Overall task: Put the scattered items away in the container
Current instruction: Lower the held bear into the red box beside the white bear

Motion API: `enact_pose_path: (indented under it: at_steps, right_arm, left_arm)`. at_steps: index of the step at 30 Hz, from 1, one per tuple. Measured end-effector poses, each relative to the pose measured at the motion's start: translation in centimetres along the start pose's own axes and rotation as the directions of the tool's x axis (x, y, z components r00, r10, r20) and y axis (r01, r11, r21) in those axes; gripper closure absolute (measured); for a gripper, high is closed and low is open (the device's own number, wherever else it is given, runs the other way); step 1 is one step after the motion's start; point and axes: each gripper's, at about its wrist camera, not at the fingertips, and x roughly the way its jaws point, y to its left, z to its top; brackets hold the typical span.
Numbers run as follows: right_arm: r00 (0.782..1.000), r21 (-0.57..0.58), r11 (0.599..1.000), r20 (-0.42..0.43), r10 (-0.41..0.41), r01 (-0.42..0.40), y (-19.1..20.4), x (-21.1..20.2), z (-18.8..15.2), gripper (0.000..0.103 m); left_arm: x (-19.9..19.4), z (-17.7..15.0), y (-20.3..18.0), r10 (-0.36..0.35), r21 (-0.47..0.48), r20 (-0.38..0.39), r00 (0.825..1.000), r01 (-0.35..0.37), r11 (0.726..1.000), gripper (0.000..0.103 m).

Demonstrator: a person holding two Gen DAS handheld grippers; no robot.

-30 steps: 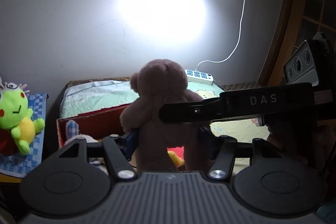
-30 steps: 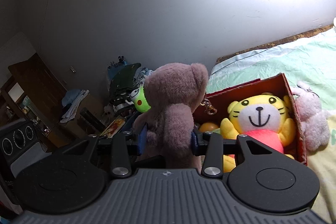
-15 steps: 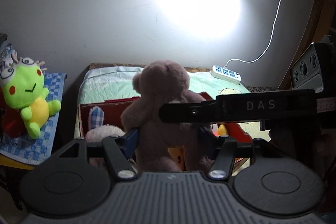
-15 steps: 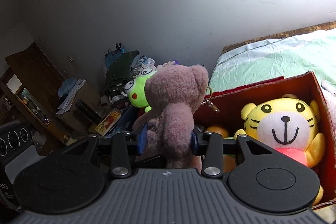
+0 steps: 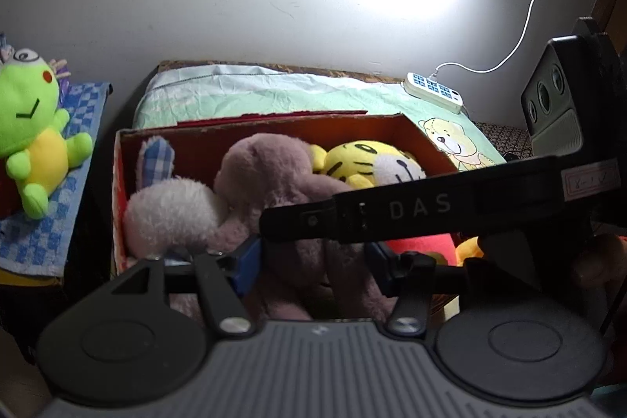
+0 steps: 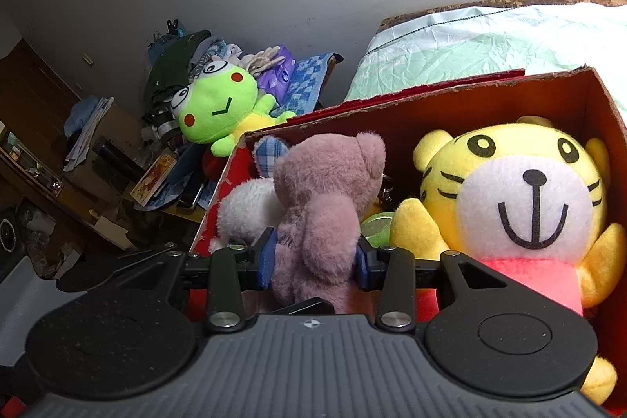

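**A:** Logging from the big items down. The bed [image 6: 470, 38] has a wrinkled pale-green sheet, soft underfoot for anything set on it. The cardboard box [image 6: 450, 104] sits on it: red outside, brown inside, with thin straight walls and a frayed rim.

**B:** Contents?

**A:** The yellow tiger plush [image 6: 521, 194] fills the right half. It is round-headed, short-piled and has a pink shirt. The mauve bear [image 6: 325, 190] is left of centre. Its head and trunk are inside the box walls and it leans against the white plush [image 6: 245, 210], which has a checked-fabric ear. A green ball [image 6: 376, 226] is wedged low between the bear and the tiger.

**B:** Tool states?

**A:** The right tool [image 6: 315, 259] is clamped on the bear's trunk, and the blue pads dent the fur on both sides. The left tool [image 5: 311, 263] grips the bear lower down, around the legs. Its gap is wider and the pile bulges between the pads.

**B:** Handling judgement?

**A:** The bear is light, limp and compressible. Its long shaggy pile gives good friction, so a slip looks unlikely. It is not fragile. The trunk is the best hold, since the limbs would flop and stretch. It will probably slump once let go, but its neighbours should prop it up.

**B:** Outstanding?

**A:** The green frog plush [image 6: 215, 108] lies outside the box on a blue checked cloth [image 5: 51, 241].
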Motion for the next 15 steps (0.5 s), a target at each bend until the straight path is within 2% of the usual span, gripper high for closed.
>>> enact_pose_path:
  at_steps: [9, 15]
  right_arm:
    - [1.000, -0.018, 0.999, 0.010, -0.028, 0.028, 0.0, 1.7, 0.6, 0.061]
    - [0.999, -0.011, 0.999, 0.018, -0.033, 0.033, -0.1, 1.4, -0.1, 0.059]
  left_arm:
    - [1.3, 0.6, 1.1, 0.019, -0.016, -0.030, 0.999, -0.020, 1.000, 0.045]
    - [1.7, 0.5, 0.4, 0.017, 0.019, -0.047, 0.999, -0.016, 1.000, 0.042]
